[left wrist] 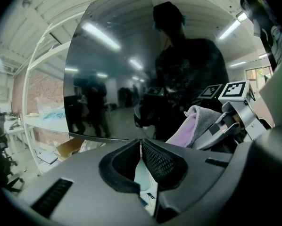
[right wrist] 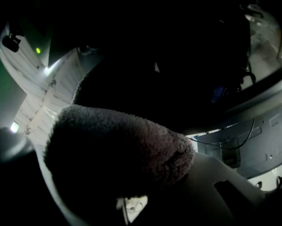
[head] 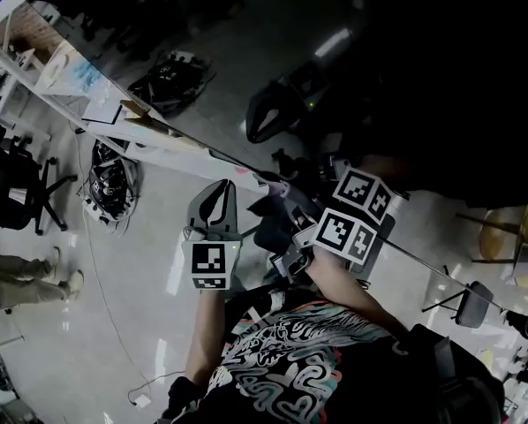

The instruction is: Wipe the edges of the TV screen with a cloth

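Glossy black TV screen point(left wrist: 117, 74), flat, mirror-like, upright; lower edge runs left-right. Fluffy cloth point(right wrist: 117, 140), grey outside, pink inside, bunched, near that edge, clamped in right gripper point(right wrist: 127, 173) jaws. Left gripper point(left wrist: 141, 147) jaws pressed together, empty.

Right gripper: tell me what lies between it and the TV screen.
The cloth, held by the right gripper, fills the right gripper view in front of the screen. Whether they touch cannot be told.
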The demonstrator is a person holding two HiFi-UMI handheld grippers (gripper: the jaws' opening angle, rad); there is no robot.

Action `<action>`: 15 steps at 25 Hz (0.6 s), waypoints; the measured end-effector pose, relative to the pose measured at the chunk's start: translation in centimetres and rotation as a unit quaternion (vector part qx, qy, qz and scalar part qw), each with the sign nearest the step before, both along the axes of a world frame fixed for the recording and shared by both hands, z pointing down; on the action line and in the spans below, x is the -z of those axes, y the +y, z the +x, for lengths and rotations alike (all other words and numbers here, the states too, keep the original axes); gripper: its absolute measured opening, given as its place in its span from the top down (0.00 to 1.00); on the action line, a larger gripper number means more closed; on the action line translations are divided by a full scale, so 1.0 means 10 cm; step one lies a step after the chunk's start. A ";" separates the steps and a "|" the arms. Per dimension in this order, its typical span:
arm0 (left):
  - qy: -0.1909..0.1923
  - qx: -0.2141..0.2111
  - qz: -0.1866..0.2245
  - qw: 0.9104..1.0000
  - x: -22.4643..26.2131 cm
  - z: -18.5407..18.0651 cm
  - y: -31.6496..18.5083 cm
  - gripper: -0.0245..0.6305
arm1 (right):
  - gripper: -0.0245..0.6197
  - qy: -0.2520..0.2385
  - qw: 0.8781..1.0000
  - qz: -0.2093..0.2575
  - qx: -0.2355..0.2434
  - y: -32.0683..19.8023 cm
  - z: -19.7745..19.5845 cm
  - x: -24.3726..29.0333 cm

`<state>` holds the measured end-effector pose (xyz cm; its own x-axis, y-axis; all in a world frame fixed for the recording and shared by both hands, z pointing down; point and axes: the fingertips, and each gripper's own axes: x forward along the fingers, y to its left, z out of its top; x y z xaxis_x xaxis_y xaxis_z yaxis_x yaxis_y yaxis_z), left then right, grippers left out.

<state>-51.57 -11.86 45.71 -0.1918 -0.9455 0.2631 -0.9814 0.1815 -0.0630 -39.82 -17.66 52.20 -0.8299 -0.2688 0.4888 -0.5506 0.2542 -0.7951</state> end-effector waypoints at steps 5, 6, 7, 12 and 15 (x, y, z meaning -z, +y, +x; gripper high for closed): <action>0.009 -0.040 0.000 0.999 -0.02 -0.12 0.06 0.92 | 0.85 0.007 0.999 -0.016 -0.035 0.03 -0.12 -0.02; 0.009 -0.048 -0.001 0.999 -0.03 -0.21 0.08 0.92 | 0.85 0.007 0.999 -0.018 -0.041 0.03 -0.19 -0.04; 0.009 -0.056 -0.001 0.998 -0.05 -0.30 0.09 0.92 | 0.85 0.007 0.999 -0.018 -0.047 0.04 -0.27 -0.05; 0.009 -0.082 -0.004 0.997 -0.04 -0.58 0.14 0.92 | 0.85 -0.013 0.997 -0.039 -0.061 0.05 -0.48 -0.09; 0.011 -0.087 -0.004 0.996 -0.06 -0.78 0.17 0.92 | 0.85 -0.016 0.997 -0.044 -0.067 0.06 -0.63 -0.11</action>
